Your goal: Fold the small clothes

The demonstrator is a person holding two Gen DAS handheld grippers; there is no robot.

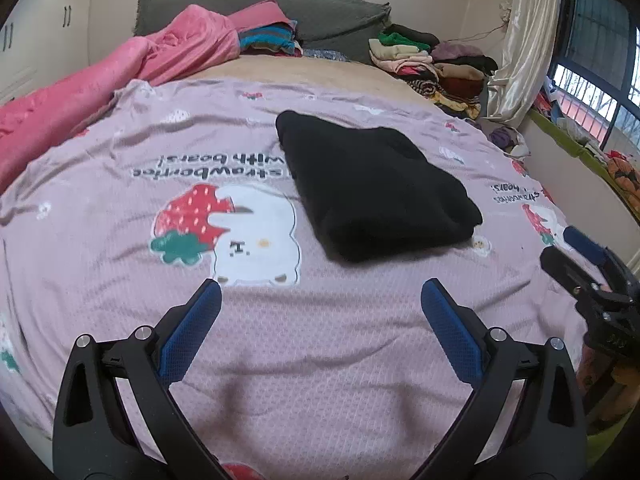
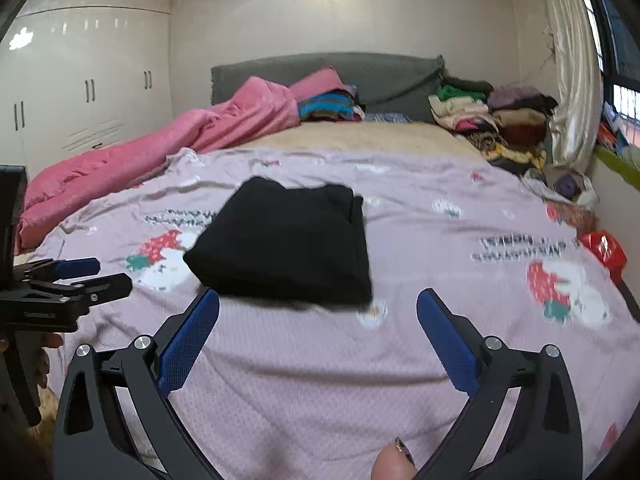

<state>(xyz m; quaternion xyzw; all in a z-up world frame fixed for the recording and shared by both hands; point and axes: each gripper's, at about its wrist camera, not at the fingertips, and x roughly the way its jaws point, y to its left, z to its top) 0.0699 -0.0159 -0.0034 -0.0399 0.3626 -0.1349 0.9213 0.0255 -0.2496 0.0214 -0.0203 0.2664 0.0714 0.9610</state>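
A black garment (image 1: 372,188) lies folded into a thick rectangle on the pink strawberry-bear sheet (image 1: 120,168); it also shows in the right wrist view (image 2: 288,248). My left gripper (image 1: 320,292) is open and empty, hovering over the sheet short of the garment's near edge. My right gripper (image 2: 318,300) is open and empty, just short of the garment's near edge. The right gripper shows at the right edge of the left wrist view (image 1: 572,248), and the left gripper at the left edge of the right wrist view (image 2: 104,274).
A pink blanket (image 1: 120,72) lies bunched along the left side of the bed. Piles of clothes (image 1: 440,64) sit at the head end on the right, more folded clothes (image 1: 268,38) against the grey headboard (image 1: 320,12). A window and curtain (image 1: 520,40) are at right.
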